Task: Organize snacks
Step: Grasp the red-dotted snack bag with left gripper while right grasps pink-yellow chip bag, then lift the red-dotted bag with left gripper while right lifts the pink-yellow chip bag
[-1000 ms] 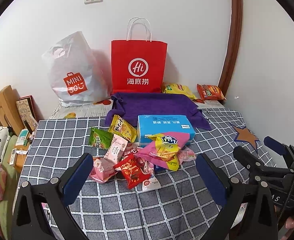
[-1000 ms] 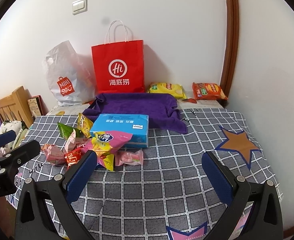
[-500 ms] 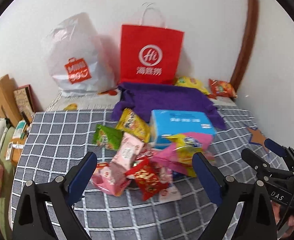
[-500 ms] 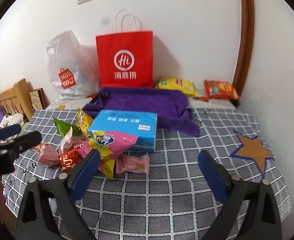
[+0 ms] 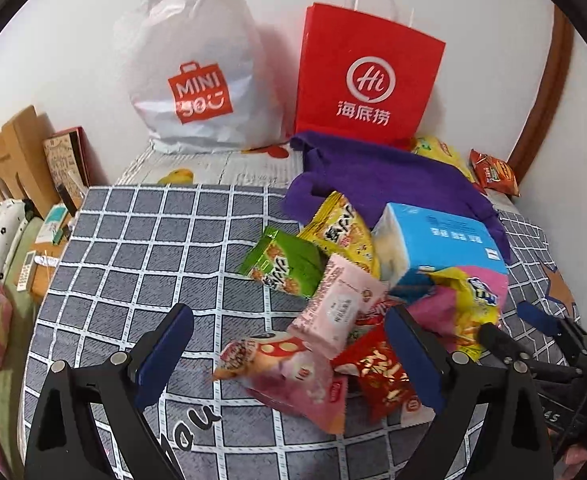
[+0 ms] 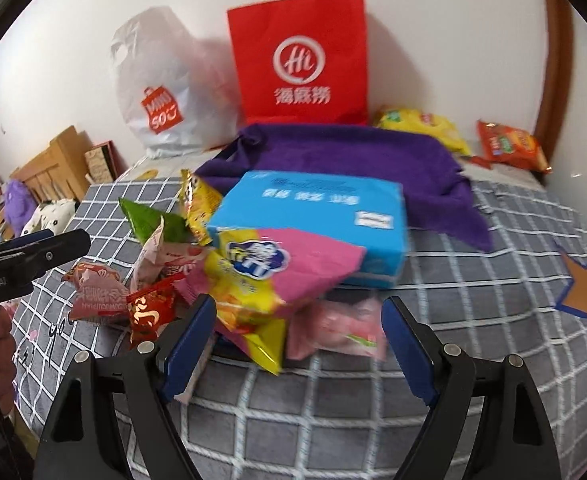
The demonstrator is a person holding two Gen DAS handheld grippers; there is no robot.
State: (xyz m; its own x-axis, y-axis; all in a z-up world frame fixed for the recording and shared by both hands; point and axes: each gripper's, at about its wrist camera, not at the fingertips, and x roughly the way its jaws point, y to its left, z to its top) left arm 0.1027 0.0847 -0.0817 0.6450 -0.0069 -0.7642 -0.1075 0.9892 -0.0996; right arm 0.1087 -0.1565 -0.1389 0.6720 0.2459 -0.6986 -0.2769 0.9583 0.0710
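Note:
A heap of snack packets lies on the grey checked bedspread (image 5: 141,240). In the left wrist view my left gripper (image 5: 289,340) is open, with a pale pink packet (image 5: 293,380) and a red packet (image 5: 385,376) between its fingers, not gripped. A green packet (image 5: 285,264), a yellow packet (image 5: 341,228) and a blue box (image 5: 445,240) lie just beyond. In the right wrist view my right gripper (image 6: 299,332) is open, low over a pink-and-yellow bag (image 6: 277,276) and a pink packet (image 6: 341,328), in front of the blue box (image 6: 317,216).
A red paper bag (image 5: 365,84) and a white Miniso bag (image 5: 201,80) stand against the back wall. A purple cloth (image 5: 385,172) lies before them. Yellow (image 6: 421,124) and orange (image 6: 509,148) packets lie at the back right. A wooden headboard (image 5: 9,160) is on the left.
Both grippers have moved forward and down toward the snack heap, which now looks much larger. Both stay open and hold nothing.

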